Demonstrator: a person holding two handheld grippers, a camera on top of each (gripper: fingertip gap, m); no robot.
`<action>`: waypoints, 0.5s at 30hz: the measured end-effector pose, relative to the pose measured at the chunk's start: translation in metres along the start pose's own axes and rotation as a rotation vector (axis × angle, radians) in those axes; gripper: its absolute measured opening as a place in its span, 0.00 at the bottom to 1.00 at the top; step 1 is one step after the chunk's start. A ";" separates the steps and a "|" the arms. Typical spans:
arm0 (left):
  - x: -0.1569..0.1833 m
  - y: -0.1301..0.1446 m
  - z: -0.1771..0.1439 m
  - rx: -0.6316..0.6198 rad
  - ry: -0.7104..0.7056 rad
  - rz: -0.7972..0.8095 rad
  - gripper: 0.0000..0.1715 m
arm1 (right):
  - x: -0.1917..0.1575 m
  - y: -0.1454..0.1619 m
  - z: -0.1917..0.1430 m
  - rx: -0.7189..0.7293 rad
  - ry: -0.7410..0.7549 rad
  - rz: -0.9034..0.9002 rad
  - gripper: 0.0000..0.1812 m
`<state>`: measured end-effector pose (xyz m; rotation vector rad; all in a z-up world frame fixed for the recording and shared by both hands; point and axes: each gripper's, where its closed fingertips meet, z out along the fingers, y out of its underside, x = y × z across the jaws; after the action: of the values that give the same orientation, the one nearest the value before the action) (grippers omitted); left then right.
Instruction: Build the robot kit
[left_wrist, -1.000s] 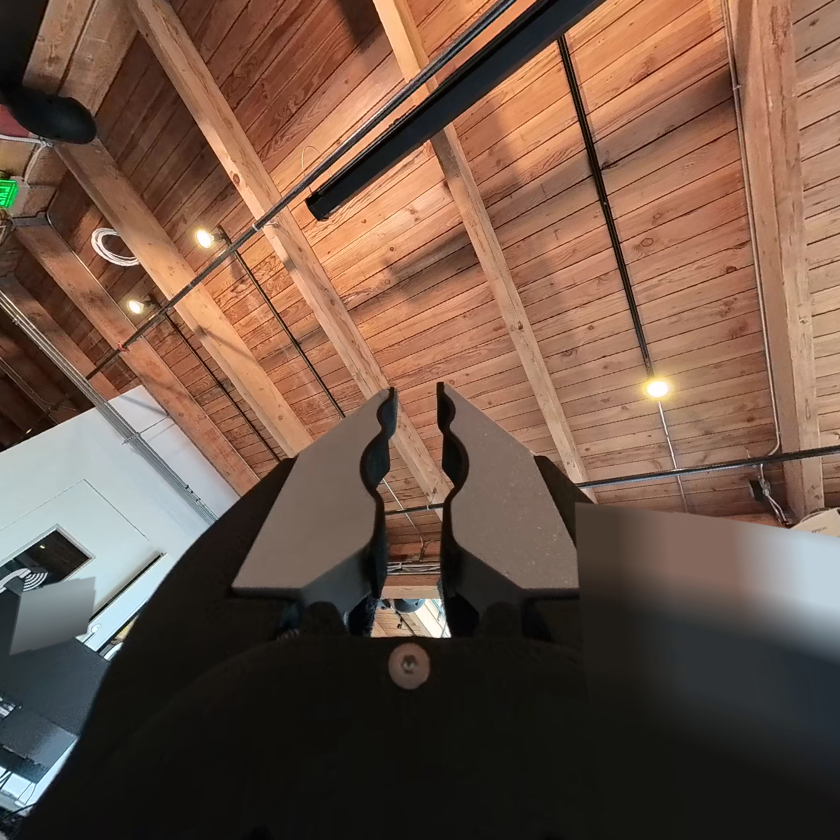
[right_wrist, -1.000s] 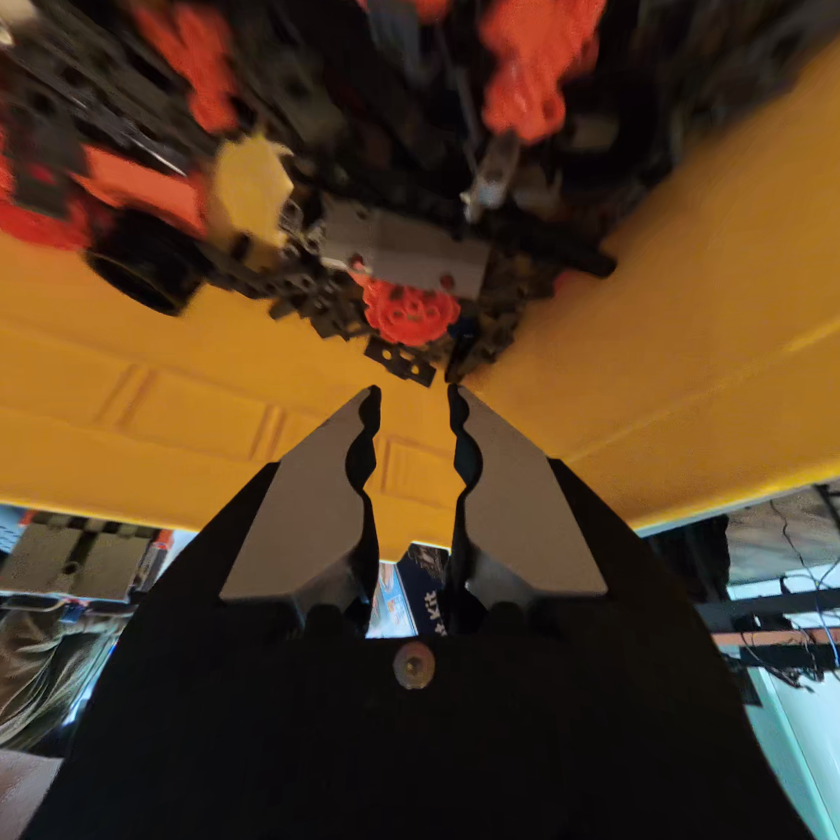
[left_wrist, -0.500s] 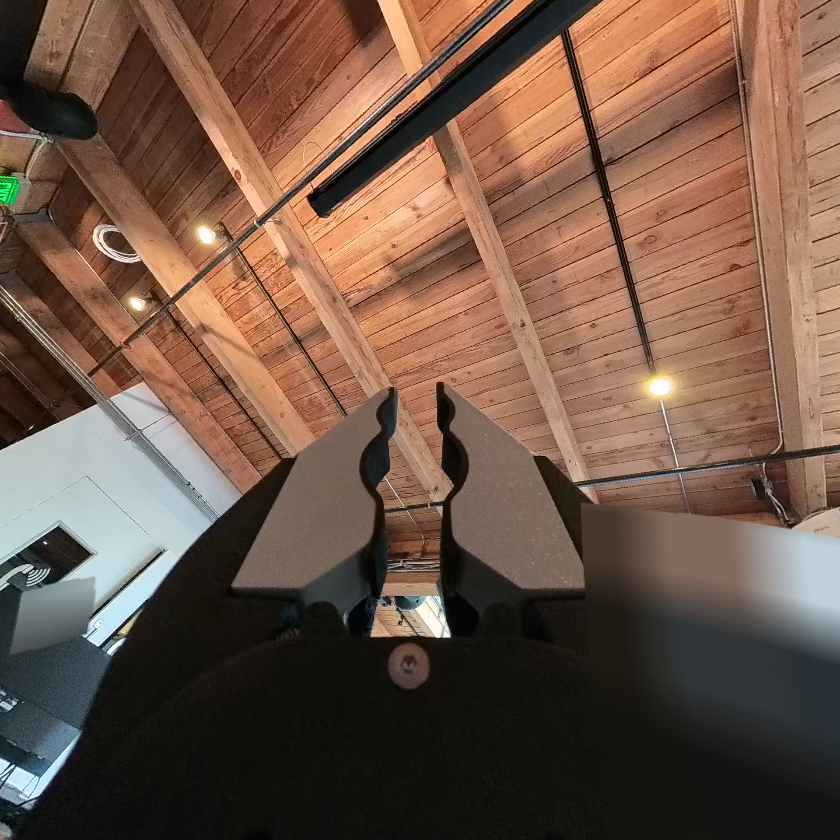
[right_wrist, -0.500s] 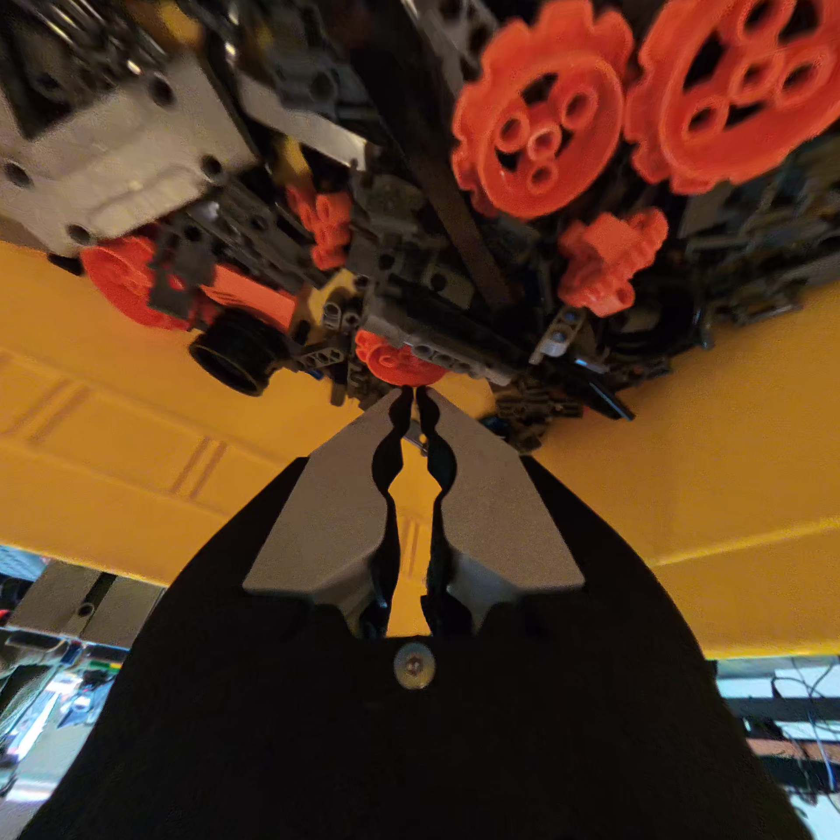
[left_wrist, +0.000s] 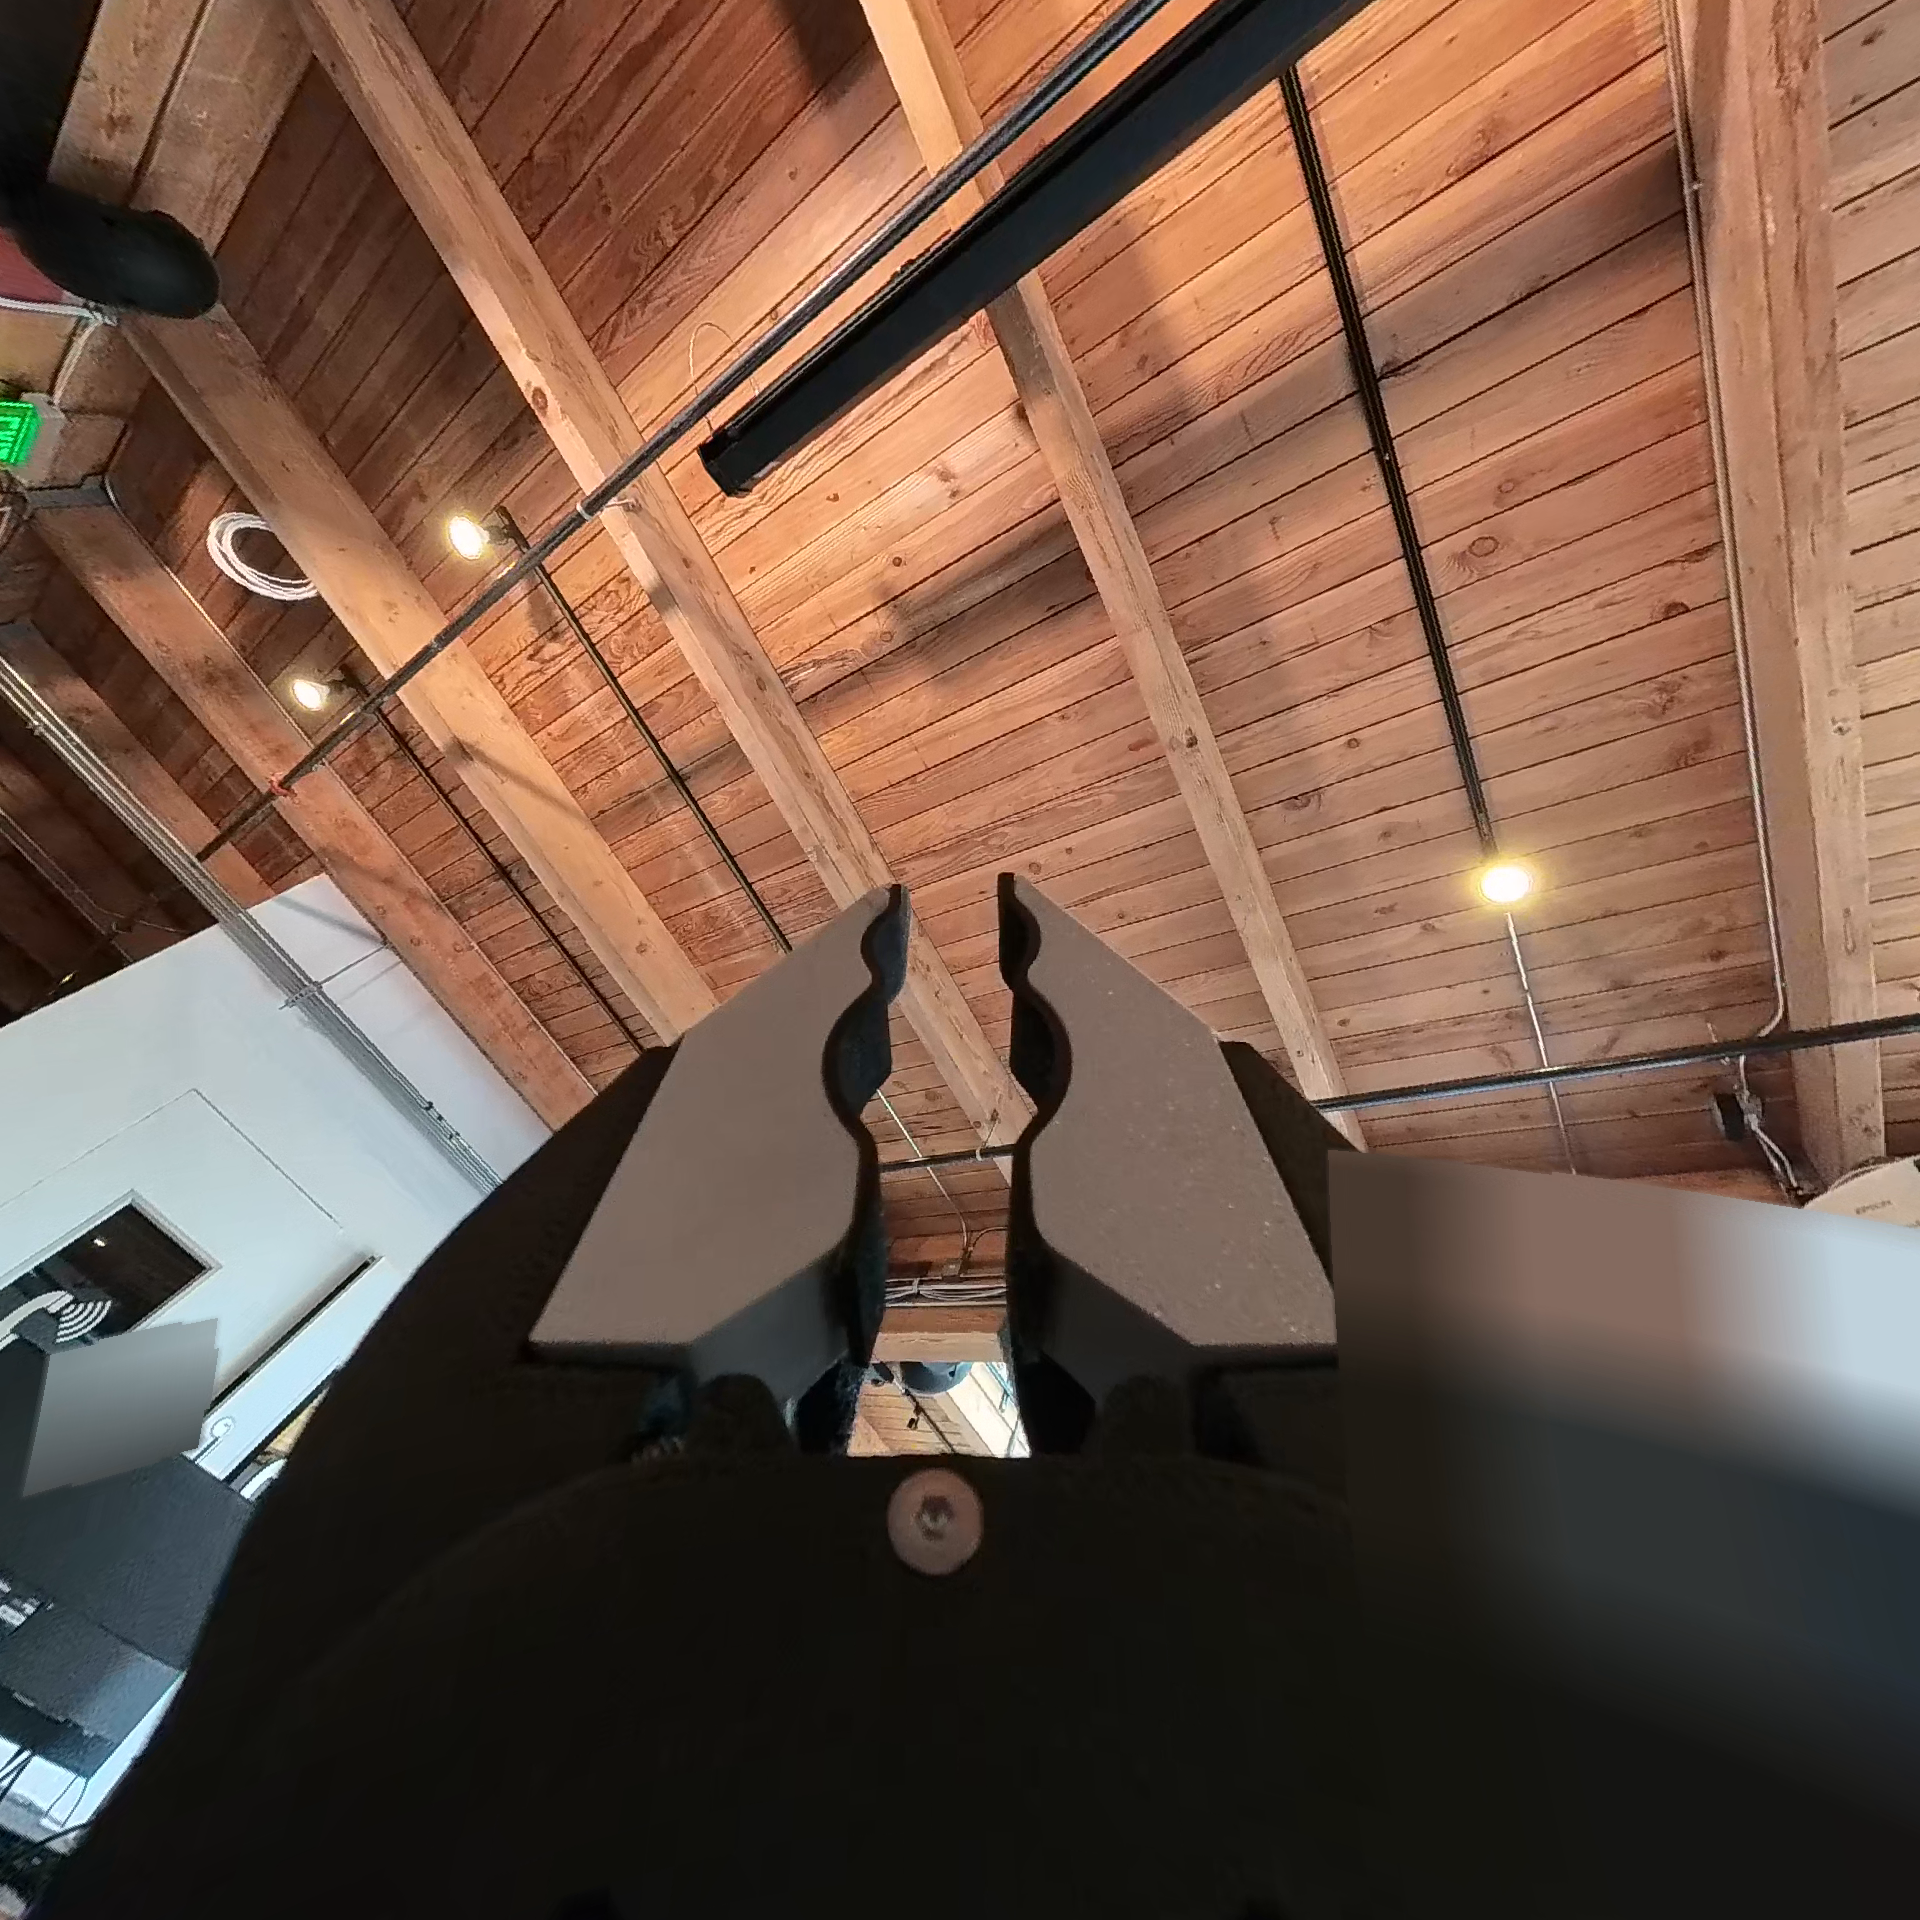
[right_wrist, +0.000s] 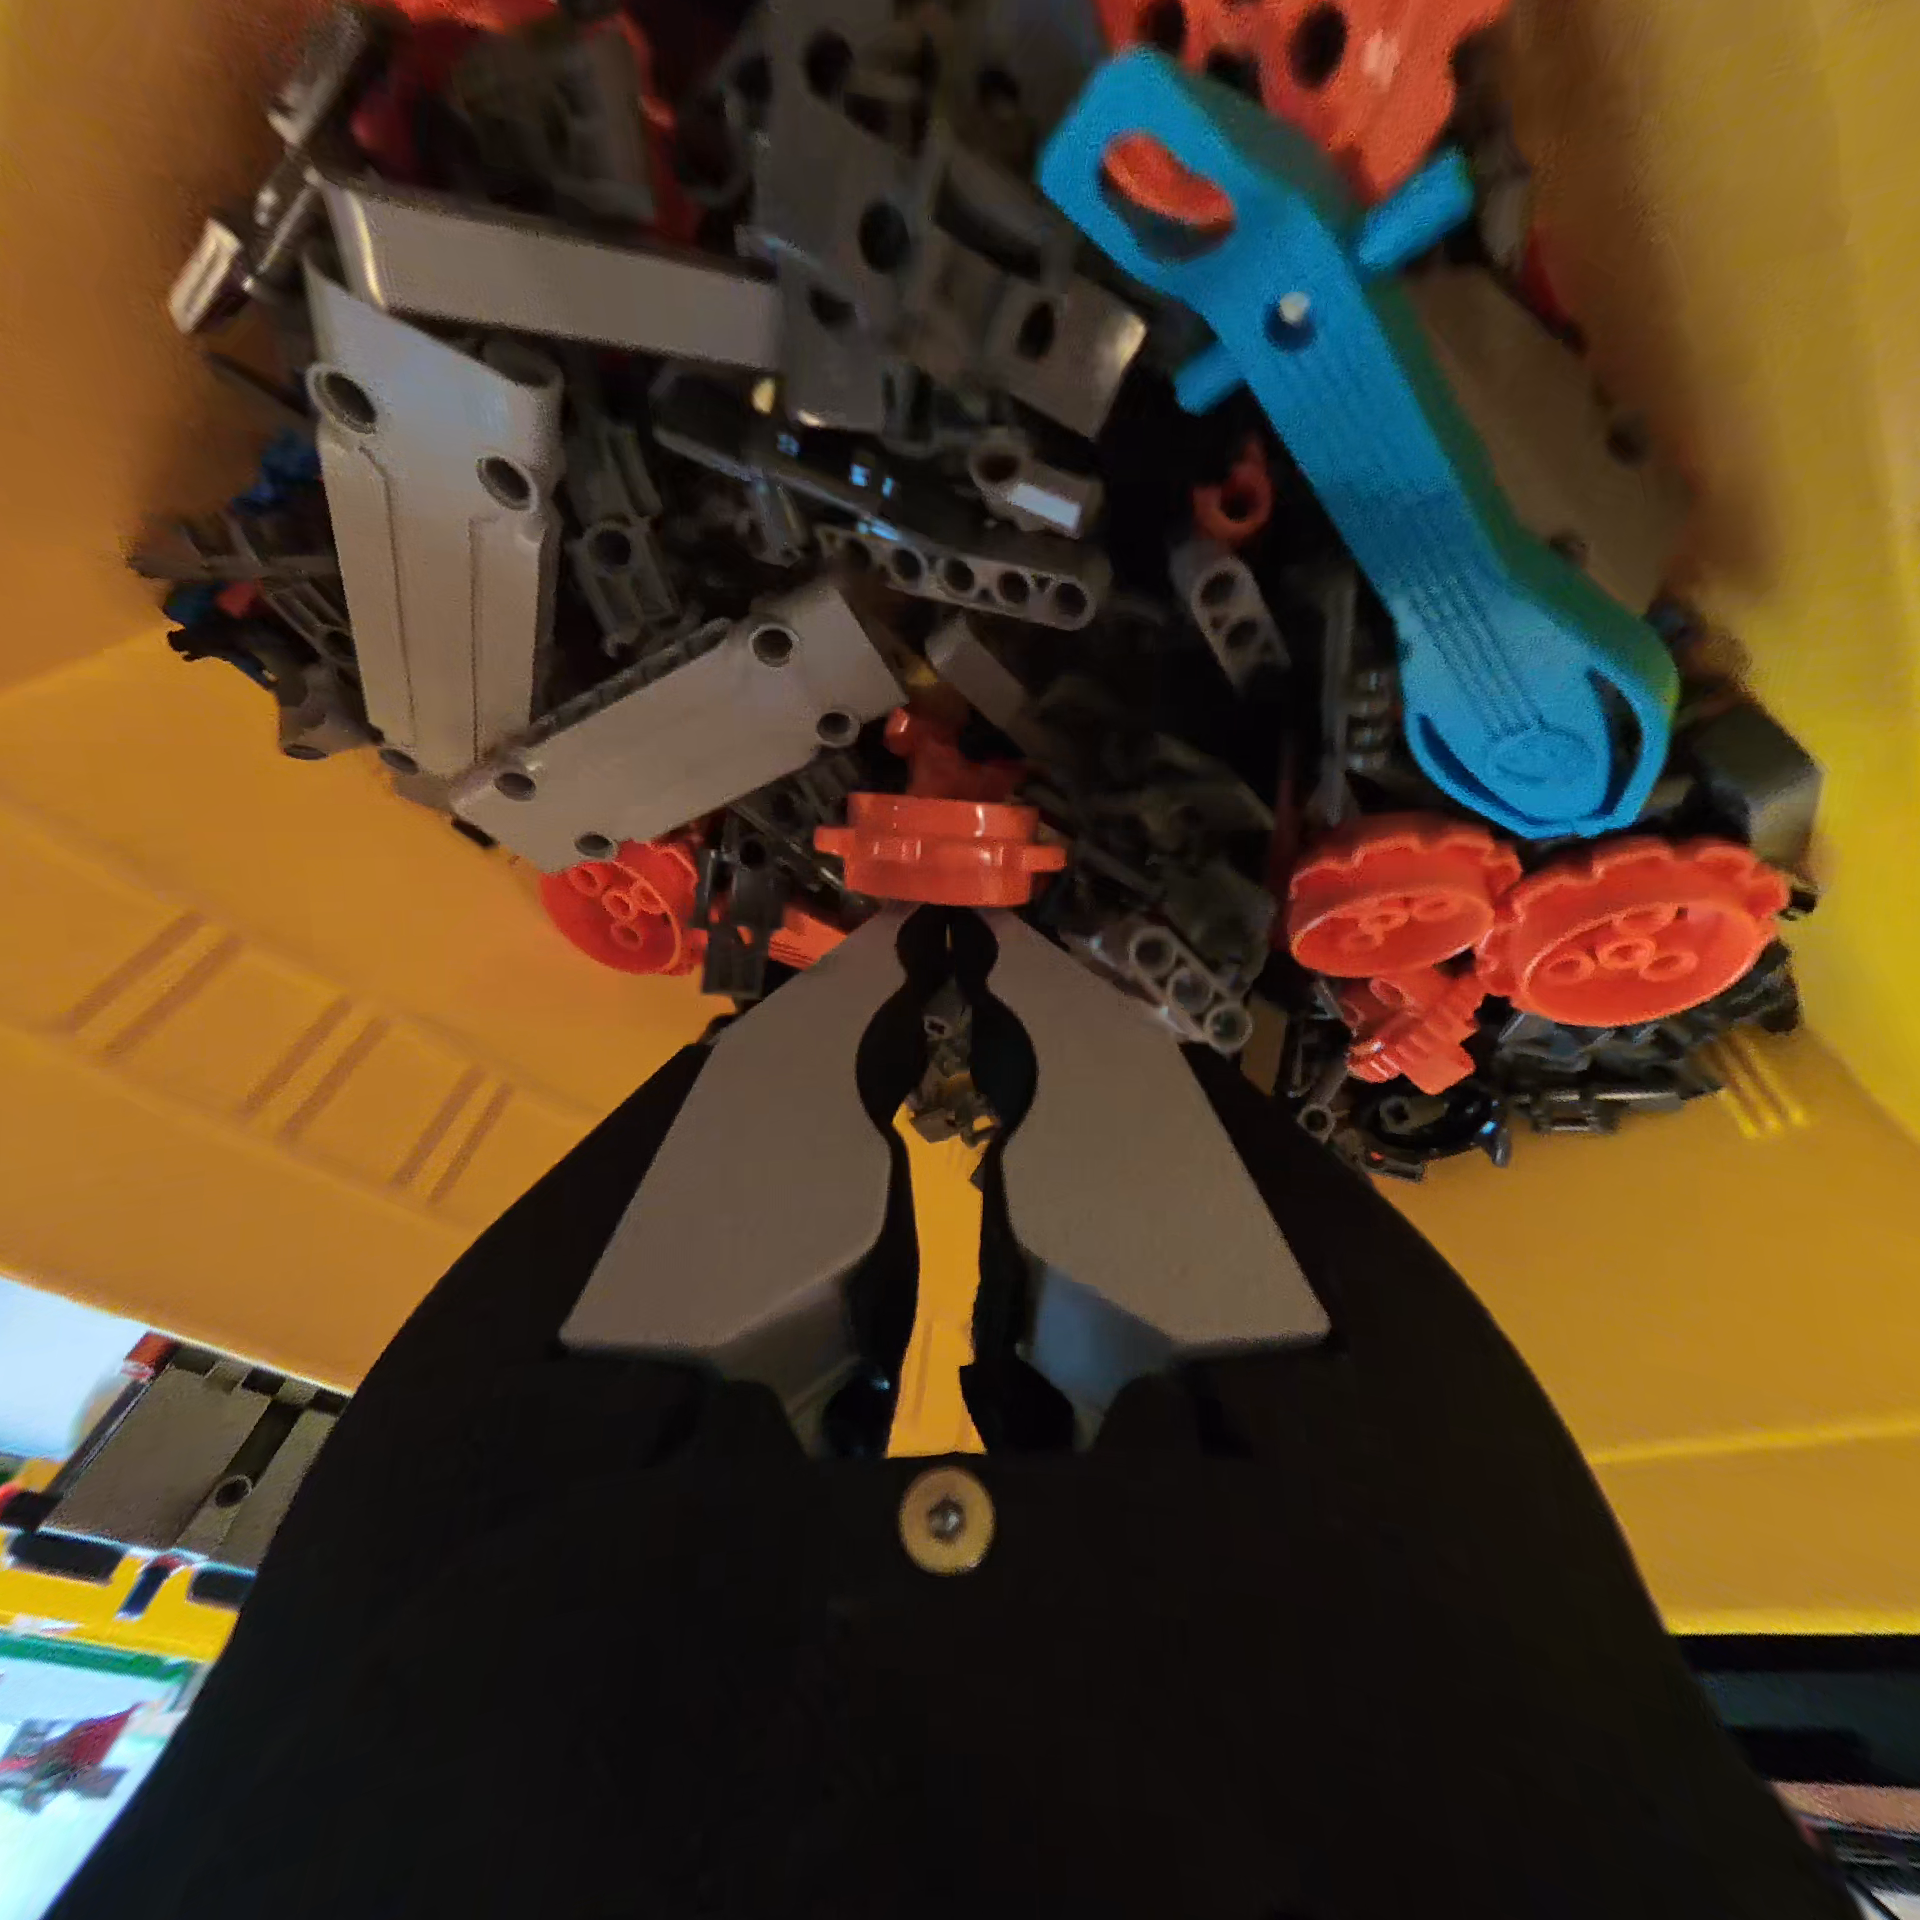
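The right gripper (right_wrist: 948, 930) is pinching its tips nearly closed just under a red disc (right_wrist: 940, 854), perhaps gripping it, though I cannot tell; it is reaching into the yellow bin (right_wrist: 312, 1091) among grey beams (right_wrist: 686, 740) and a blue wrench (right_wrist: 1382, 457). The left gripper (left_wrist: 951, 904) is pointing at the wooden ceiling (left_wrist: 1039, 582), slightly parted, holding nothing, apparently parked aside.
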<state>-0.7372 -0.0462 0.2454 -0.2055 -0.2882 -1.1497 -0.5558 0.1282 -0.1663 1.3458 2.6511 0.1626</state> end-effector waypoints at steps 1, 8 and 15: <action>0.000 0.000 0.000 0.001 0.000 -0.001 0.09 | -0.001 -0.004 -0.001 0.004 0.012 -0.014 0.00; 0.001 0.000 0.000 0.000 0.001 0.002 0.09 | -0.006 -0.022 -0.021 0.122 0.037 -0.048 0.06; 0.001 0.000 0.000 0.002 0.001 0.000 0.09 | 0.049 0.069 -0.024 -0.069 0.219 0.048 0.12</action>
<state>-0.7374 -0.0469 0.2455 -0.2031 -0.2881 -1.1493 -0.5343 0.2075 -0.1355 1.4456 2.7591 0.4274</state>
